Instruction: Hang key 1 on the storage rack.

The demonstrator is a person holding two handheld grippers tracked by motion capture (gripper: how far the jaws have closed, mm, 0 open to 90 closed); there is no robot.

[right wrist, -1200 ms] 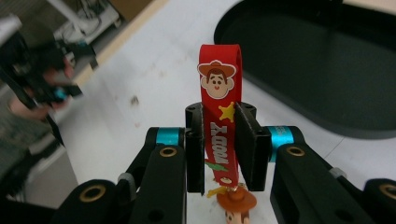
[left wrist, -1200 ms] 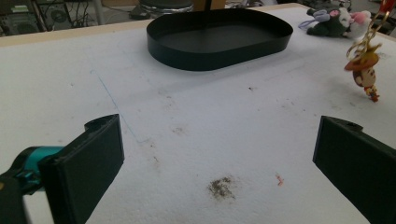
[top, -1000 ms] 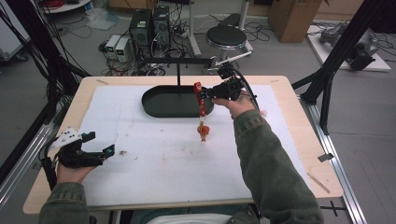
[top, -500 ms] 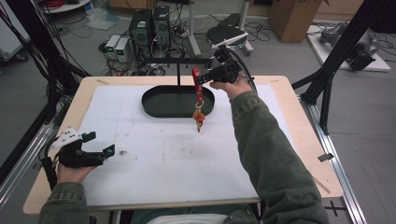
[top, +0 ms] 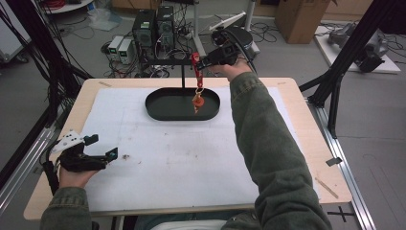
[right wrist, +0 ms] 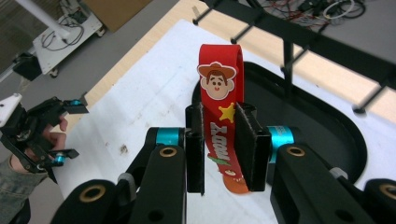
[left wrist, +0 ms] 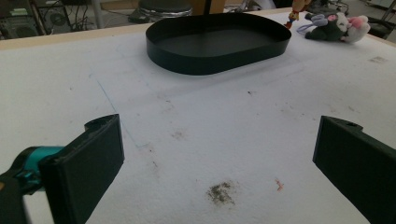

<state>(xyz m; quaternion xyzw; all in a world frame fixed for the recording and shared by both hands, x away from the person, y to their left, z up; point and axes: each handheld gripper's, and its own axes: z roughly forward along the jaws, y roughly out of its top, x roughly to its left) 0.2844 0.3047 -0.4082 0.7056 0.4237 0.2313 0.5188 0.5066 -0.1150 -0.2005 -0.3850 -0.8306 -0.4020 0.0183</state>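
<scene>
1. Right gripper [top: 198, 62], held up beyond the far table edge at the level of the rack: its jaws are pinched onto the red strap [right wrist: 219, 116], which stands upright between the pads in the right gripper view, its loop end uppermost.
2. Table [top: 306, 143], largest item, covered by a white sheet; nothing of the work lies on the sheet itself.
3. Black oval tray [top: 158, 112], at the far middle of the table; a post rises from behind it to the peg rack [right wrist: 299, 39].
4. Red strap with its orange charm [top: 197, 101] dangling over the tray: picked up and lifted, which I judge to be the completed part. Not yet hooked; the loop sits below and short of the pegs, so hanging it remains.
5. Left gripper [top: 101, 147], resting at the near left corner, well apart from the tray; jaws spread wide with nothing between them [left wrist: 219, 154].
6. Small plush toy [left wrist: 334, 25], on the sheet beyond the tray, untouched.
</scene>
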